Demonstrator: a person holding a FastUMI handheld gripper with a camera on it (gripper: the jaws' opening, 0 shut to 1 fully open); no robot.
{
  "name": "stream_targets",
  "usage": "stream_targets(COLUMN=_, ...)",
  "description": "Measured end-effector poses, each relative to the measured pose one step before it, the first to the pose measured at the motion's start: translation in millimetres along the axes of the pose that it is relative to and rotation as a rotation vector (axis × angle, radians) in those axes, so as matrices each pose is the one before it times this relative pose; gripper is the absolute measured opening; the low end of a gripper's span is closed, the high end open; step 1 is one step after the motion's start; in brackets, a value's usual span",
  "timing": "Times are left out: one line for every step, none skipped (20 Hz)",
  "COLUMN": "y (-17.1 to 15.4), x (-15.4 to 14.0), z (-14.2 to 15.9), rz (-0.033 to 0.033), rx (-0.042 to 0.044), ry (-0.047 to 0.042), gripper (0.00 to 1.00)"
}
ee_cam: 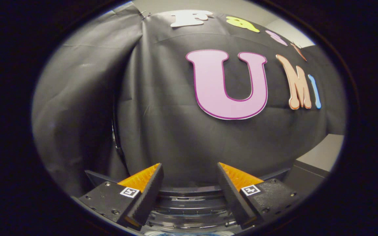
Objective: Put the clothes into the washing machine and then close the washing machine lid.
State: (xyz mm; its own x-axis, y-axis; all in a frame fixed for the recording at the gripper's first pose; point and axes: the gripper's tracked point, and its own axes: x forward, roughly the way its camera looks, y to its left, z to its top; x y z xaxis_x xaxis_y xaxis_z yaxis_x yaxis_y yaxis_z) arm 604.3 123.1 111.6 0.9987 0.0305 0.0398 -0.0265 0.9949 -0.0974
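My gripper (190, 168) stands open, its two fingers spread wide with nothing between them. Below and between the fingers lies the top of the washing machine (189, 206): a dark curved rim and what looks like a glossy ribbed lid or drum opening. Whether the lid is up or down is unclear from here. The fingers point at the booth's black cloth wall (176, 131), well above the machine's back edge.
The black cloth wall hangs close behind the machine, with a fold down its left part (123, 108). A dark flat edge (307, 172) of the machine or a surface runs off to the right, with a pale wall (323, 152) beyond it.
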Motion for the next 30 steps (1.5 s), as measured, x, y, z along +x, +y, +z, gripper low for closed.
stream_targets(y=0.04, x=-1.1, z=1.87, rz=-0.0047, rx=0.00343, ry=-0.01454, gripper=0.97)
stream_targets(y=0.26, x=-0.43, z=1.45, rz=-0.00385, rx=0.00081, ry=-0.01429, gripper=0.97)
stream_targets(y=-0.78, x=-0.21, z=-0.74, rz=-0.00185, rx=-0.00375, ry=-0.00406, gripper=0.97)
stream_targets(y=0.03, x=0.34, z=0.82, rz=-0.00046, rx=-0.00056, ry=-0.0065, gripper=0.97)
stream_targets(y=0.7, x=0.49, z=-0.3, rz=0.0012, rx=0.00106, ry=-0.0016, gripper=0.97)
stream_targets(y=-0.07, x=-0.45, z=0.71, rz=0.00315, rx=-0.00291, ry=-0.00465, gripper=0.97)
stream_targets(y=0.39, x=0.24, z=1.01, rz=0.00116, rx=0.00323, ry=-0.00448, gripper=0.97)
stream_targets(y=0.35, x=-0.9, z=0.25, rz=0.0012, rx=-0.00197, ry=-0.00017, gripper=0.97)
stream_targets(y=-0.77, x=0.1, z=-0.3, rz=0.00004, rx=-0.0006, ry=0.00064, gripper=0.97)
stream_targets(y=0.09, x=-1.21, z=-0.06, rz=-0.00083, rx=0.00017, ry=-0.00151, gripper=0.97)
stream_targets(y=-0.41, x=0.26, z=1.8, rz=-0.00307, rx=-0.00082, ry=-0.0113, gripper=0.97)
stream_targets(y=-0.37, x=0.37, z=0.29, rz=-0.00529, rx=0.00091, ry=-0.00933, gripper=0.97)
stream_targets(y=-0.34, x=-0.09, z=1.24, rz=-0.00496, rx=-0.00015, ry=-0.01412, gripper=0.97)
stream_targets(y=-0.35, x=-0.52, z=0.64, rz=-0.00449, rx=-0.00024, ry=-0.00767, gripper=0.97)
stream_targets(y=0.09, x=-0.33, z=0.69, rz=-0.00188, rx=-0.00023, ry=-0.00767, gripper=0.97)
stream_targets(y=0.11, x=0.19, z=0.2, rz=-0.00024, rx=0.00113, ry=-0.0039, gripper=0.97)
stream_targets(y=0.68, x=0.1, z=-0.1, rz=0.00034, rx=0.00116, ry=-0.0052, gripper=0.97)
stream_targets(y=0.36, x=1.09, z=0.84, rz=0.00041, rx=-0.00054, ry=-0.00687, gripper=0.97)
stream_targets(y=-0.26, x=-0.66, z=0.29, rz=0.00146, rx=-0.00196, ry=-0.00419, gripper=0.97)
stream_targets(y=0.37, x=0.31, z=0.41, rz=0.00128, rx=0.001, ry=-0.00414, gripper=0.97)
stream_targets(y=0.22, x=-0.07, z=0.8, rz=0.00134, rx=-0.00054, ry=-0.00318, gripper=0.97)
stream_targets(y=-0.15, x=-0.2, z=-0.41, rz=0.00017, rx=0.00017, ry=-0.00063, gripper=0.97)
stream_targets(y=-0.09, x=-0.45, z=-0.13, rz=-0.00059, rx=0.00031, ry=0.00011, gripper=0.97)
stream_targets(y=-0.22, x=-0.18, z=-0.17, rz=-0.00054, rx=-0.00137, ry=0.00413, gripper=0.97)
stream_targets(y=-0.24, x=0.21, z=-1.11, rz=-0.00115, rx=-0.00165, ry=0.00448, gripper=0.97)
stream_targets(y=-0.54, x=-0.39, z=-0.17, rz=-0.00014, rx=-0.00042, ry=0.00398, gripper=0.97)
stream_targets(y=-0.22, x=0.02, z=0.39, rz=-0.00041, rx=0.00061, ry=-0.00048, gripper=0.97)
stream_targets(y=-0.13, x=0.17, z=0.6, rz=-0.00125, rx=0.00086, ry=0.00085, gripper=0.97)
stream_targets(y=-0.74, x=0.05, z=-0.2, rz=-0.00097, rx=-0.00235, ry=0.00191, gripper=0.97)
stream_targets(y=-0.44, x=0.21, z=-0.67, rz=0.00131, rx=-0.00078, ry=0.00517, gripper=0.97)
